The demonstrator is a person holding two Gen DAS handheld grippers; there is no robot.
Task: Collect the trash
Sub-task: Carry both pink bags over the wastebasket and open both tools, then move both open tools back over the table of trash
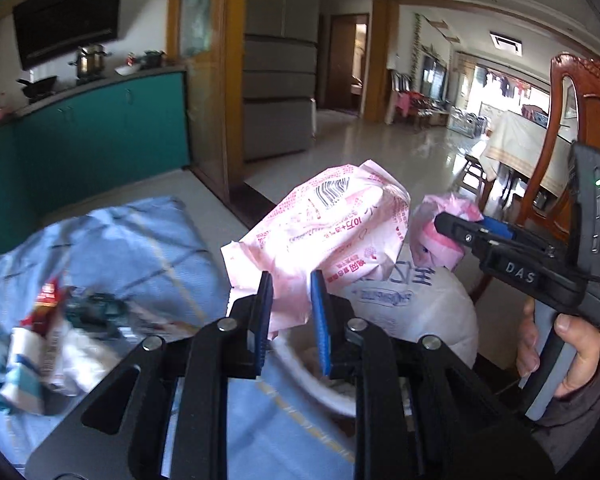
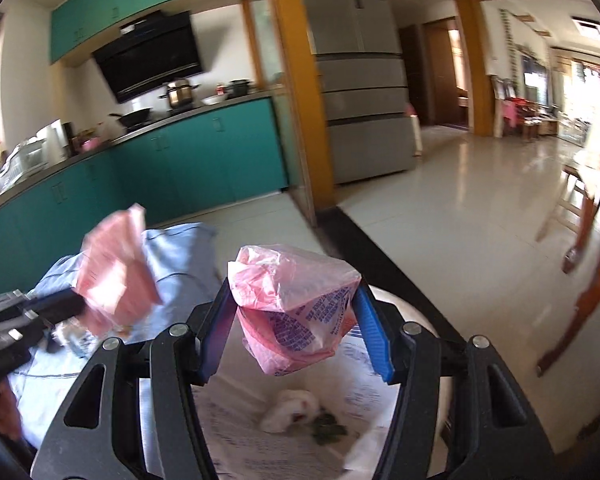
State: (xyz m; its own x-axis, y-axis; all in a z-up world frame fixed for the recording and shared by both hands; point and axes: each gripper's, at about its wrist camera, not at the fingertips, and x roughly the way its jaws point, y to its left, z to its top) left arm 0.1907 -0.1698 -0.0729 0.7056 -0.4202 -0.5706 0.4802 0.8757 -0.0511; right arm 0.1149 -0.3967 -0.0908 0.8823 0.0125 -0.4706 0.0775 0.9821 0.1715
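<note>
The left gripper (image 1: pixel 290 284) pinches a crumpled pink printed wrapper (image 1: pixel 320 228) above the near edge of a white-lined trash bin (image 1: pixel 420 312). The right gripper (image 2: pixel 294 316), half spread, clamps a bunched pink plastic bag (image 2: pixel 296 304) over the same bin's (image 2: pixel 404 308) opening, where a tissue wad (image 2: pixel 290 408) and green scraps lie. To the left a table with a blue checked cloth (image 1: pixel 140 240) carries more litter (image 1: pixel 40 344), blurred. To the right a carved wooden chair (image 1: pixel 576 120) stands close. Beyond, open tiled floor (image 2: pixel 440 208) runs far toward a grey refrigerator (image 2: pixel 360 80) and teal cabinets (image 2: pixel 204 152).
</note>
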